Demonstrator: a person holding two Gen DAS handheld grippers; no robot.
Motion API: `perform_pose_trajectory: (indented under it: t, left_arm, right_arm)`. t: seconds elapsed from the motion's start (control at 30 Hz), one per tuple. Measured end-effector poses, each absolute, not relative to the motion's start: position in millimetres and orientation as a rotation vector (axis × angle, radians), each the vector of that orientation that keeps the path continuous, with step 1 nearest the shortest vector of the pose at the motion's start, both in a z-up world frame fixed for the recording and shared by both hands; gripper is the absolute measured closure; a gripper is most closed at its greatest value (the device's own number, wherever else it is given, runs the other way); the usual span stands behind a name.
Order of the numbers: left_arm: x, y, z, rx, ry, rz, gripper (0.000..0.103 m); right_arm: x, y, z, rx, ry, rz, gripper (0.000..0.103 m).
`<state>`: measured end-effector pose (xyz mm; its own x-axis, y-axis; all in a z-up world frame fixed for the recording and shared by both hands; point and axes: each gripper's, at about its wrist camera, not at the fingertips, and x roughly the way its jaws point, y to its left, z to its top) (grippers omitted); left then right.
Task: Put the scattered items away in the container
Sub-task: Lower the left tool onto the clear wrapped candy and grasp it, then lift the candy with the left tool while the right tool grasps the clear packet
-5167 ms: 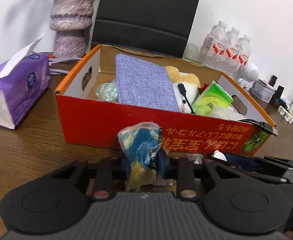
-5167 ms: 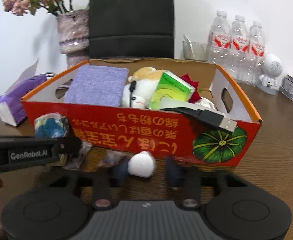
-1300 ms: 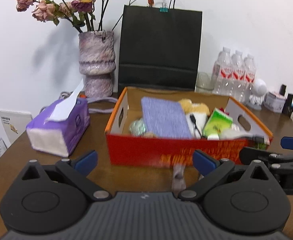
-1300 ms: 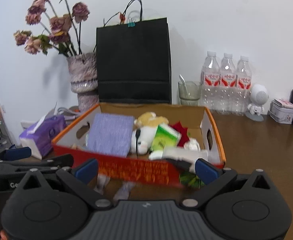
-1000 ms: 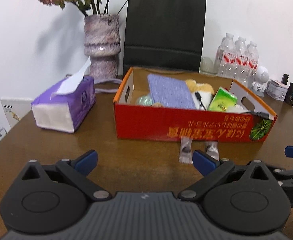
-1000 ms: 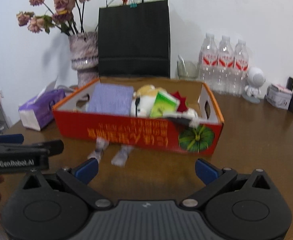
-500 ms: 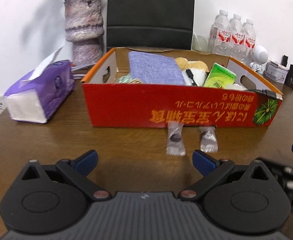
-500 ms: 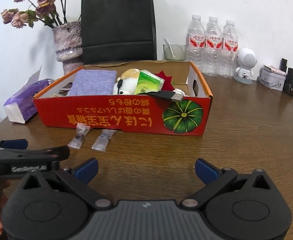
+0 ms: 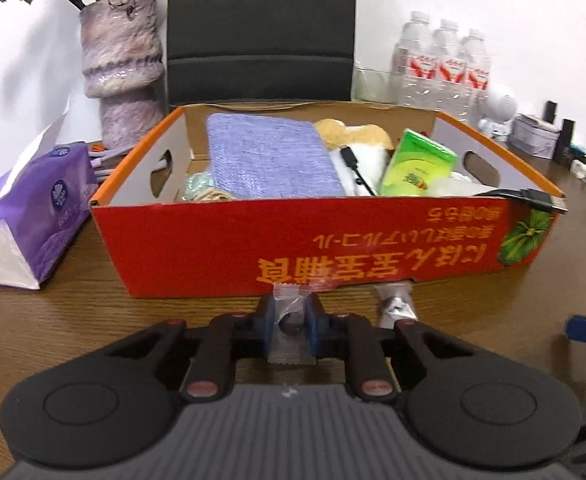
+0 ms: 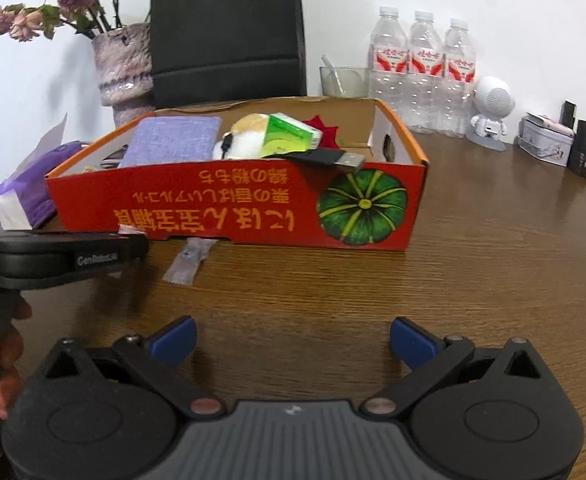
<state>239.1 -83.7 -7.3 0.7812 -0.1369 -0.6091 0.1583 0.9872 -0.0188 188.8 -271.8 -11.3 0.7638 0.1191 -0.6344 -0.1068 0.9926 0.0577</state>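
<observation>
My left gripper point(image 9: 289, 322) is shut on a clear-wrapped dark candy point(image 9: 289, 322) lying on the table just in front of the red cardboard box point(image 9: 213, 248). A second wrapped candy point(image 9: 395, 304) lies to its right, also seen in the right wrist view point(image 10: 187, 260). My right gripper point(image 10: 291, 340) is open and empty, low over the table in front of the box point(image 10: 233, 208). The left gripper point(image 10: 69, 258) shows at the left of the right wrist view. The box holds a purple cloth point(image 9: 269, 158), a plush toy, a green tissue pack point(image 9: 417, 164) and a USB cable point(image 9: 533, 198).
A purple tissue pack point(image 9: 29, 204) lies left of the box. A vase with dried flowers point(image 9: 123, 64) and a black bag point(image 9: 259, 32) stand behind it. Water bottles point(image 10: 423, 68), a white robot figure point(image 10: 491, 112) and small tins stand at the back right.
My left gripper has moved forward to the left candy and closed on it. My right gripper has moved slightly closer to the box and stays open.
</observation>
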Motion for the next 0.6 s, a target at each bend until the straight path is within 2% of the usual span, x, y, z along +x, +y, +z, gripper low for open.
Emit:
perform_pose_trajectory:
  t: [0.4, 0.5, 0.6]
  left_arm:
    - [231, -12, 3, -0.067, 0.620, -0.146, 0.086]
    - [229, 9, 6, -0.118, 0.624, -0.135, 0.086]
    - [224, 20, 9, -0.144, 0.616, -0.142, 0.086]
  right_arm:
    - [215, -230, -4, 0.008, 0.644, 0.180, 0.000]
    - [227, -214, -6, 0.011, 0.644, 0.177, 0.008]
    - [235, -203, -6, 0.003, 0.636, 0.155, 0.010]
